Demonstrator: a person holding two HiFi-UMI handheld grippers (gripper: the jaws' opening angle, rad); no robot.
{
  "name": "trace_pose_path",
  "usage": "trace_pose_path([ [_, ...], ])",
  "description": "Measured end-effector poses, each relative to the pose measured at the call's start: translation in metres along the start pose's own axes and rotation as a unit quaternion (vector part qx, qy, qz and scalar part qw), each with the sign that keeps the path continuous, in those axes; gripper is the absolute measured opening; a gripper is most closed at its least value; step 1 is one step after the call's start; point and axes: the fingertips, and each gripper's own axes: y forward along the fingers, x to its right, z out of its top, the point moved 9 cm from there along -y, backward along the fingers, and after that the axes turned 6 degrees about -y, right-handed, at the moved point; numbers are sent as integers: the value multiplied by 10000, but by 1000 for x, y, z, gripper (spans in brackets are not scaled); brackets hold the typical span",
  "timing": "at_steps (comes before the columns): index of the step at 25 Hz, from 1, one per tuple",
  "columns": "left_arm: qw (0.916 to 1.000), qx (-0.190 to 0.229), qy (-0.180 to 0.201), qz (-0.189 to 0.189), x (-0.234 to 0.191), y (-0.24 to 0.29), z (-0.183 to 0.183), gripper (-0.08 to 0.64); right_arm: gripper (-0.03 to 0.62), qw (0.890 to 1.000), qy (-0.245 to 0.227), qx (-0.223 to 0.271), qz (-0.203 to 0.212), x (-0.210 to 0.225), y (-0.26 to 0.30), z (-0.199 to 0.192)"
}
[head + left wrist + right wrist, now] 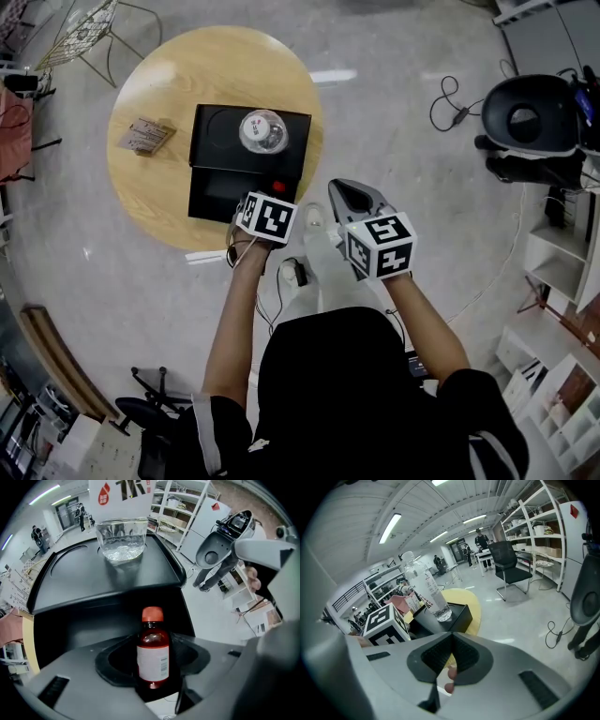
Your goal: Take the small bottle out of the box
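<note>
Small bottle [153, 644]: upright, clamped in left claw [152, 681], red cap showing over the open black box [220, 192] on the worktop [155, 192]. Grasp done; lifting clear apparently left. Right claw [451, 656] closed, empty.

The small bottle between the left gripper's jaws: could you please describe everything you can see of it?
The small bottle is dark amber-brown, glossy like glass or plastic, with an orange-red cap and a white label carrying a barcode. It stands upright, clamped between the jaws of the left gripper, with the black box behind it. Its base is hidden.
</note>
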Motion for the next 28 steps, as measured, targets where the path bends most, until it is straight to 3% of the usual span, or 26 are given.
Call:
trace_pose_path([
  [17,9999,3,137,63,2,2,-3,227,2,10000,-16,24,28,5,-8,3],
  [28,9985,527,63,-164,3,-22,1,227,2,9998,-157,96,79,0,-15,10],
])
